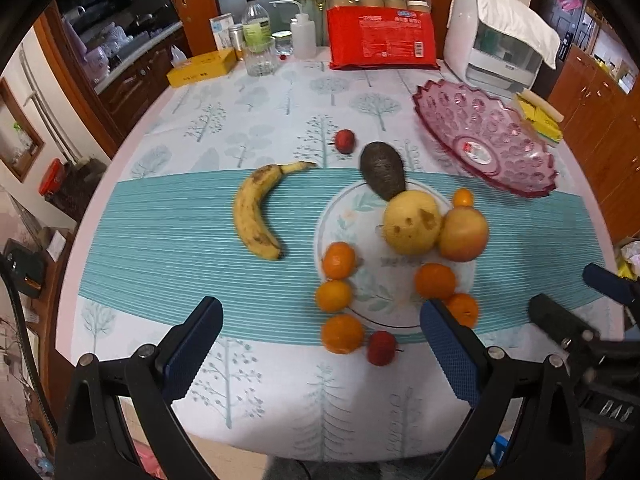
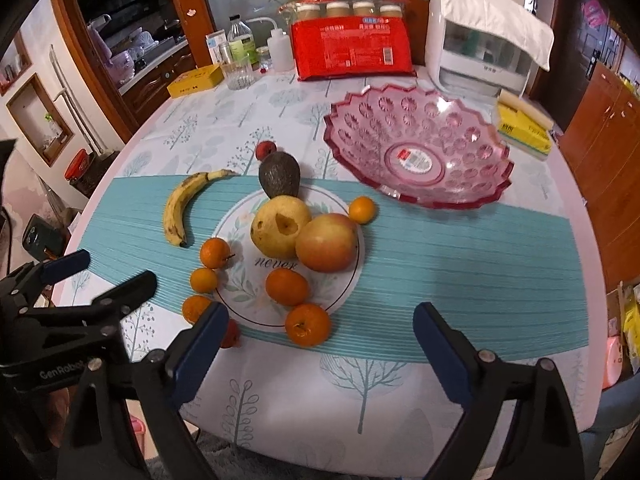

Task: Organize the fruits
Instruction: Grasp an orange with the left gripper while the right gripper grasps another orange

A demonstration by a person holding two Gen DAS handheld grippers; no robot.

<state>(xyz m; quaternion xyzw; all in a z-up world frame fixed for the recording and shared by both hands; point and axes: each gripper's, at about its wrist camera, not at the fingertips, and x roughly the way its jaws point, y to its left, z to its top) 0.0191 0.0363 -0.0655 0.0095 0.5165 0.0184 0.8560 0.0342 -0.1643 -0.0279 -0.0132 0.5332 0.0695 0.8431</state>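
Kitchen cupboards stand behind a table [image 2: 460, 280] with a tree-pattern cloth and a teal striped mat. On the mat lie a banana [image 2: 182, 208], an avocado [image 2: 280, 178], a pear [image 2: 280, 226], an apple [image 2: 326, 242] and several oranges [image 2: 287, 286], close together on a round printed patch. Beside them, to the right, stands an empty pink glass bowl [image 2: 420, 152]. The left gripper [image 1: 320, 344] and the right gripper [image 2: 316, 340] both hang above the near edge, jaws wide apart, holding nothing.
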